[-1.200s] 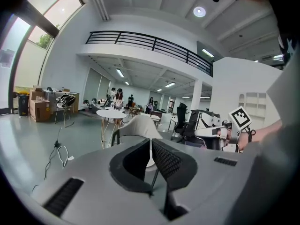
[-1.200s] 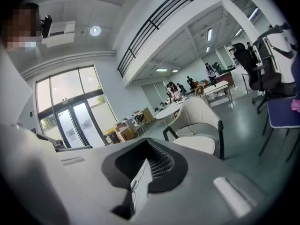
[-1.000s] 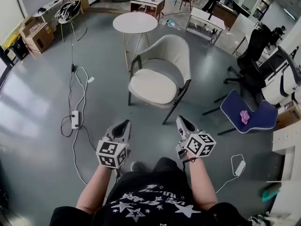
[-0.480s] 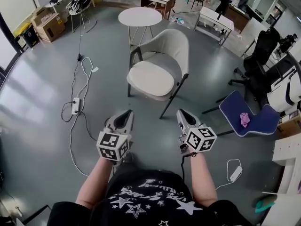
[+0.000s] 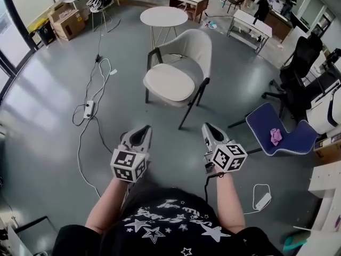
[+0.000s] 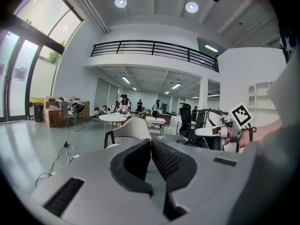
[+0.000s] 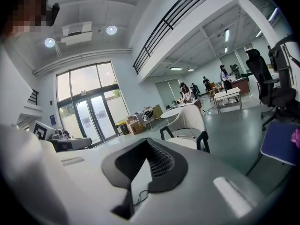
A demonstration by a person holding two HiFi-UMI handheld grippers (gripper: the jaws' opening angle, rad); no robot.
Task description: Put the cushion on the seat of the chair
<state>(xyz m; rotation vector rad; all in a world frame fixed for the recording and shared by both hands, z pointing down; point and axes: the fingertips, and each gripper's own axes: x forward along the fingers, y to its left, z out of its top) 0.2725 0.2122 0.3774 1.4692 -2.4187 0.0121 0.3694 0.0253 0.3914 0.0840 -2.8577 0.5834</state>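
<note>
Head view: an armchair stands on the grey floor ahead of the person, well apart from both grippers. A pale cushion lies flat on its seat, inside the dark frame. Cannot tell whether it is loose or fixed. The far legs are mostly hidden behind the seat. The left gripper and right gripper are held side by side over bare floor, apart, both pointing toward the armchair. The person's legs are hidden under the torso.

Left gripper view: the fingers meet tip to tip with nothing between them. The gripper body cuts off the armchair below the backrest, so the seat is mostly hidden.

Right gripper view: the fingers are pressed together and empty. Beyond them an edge of the cushion shows above the gripper body. The armchair legs are cut off.

Surroundings, head view: a round table stands behind the armchair. A power strip with looping cable lies on the floor at left. A blue chair at right carries a small pink thing, too small to identify.
</note>
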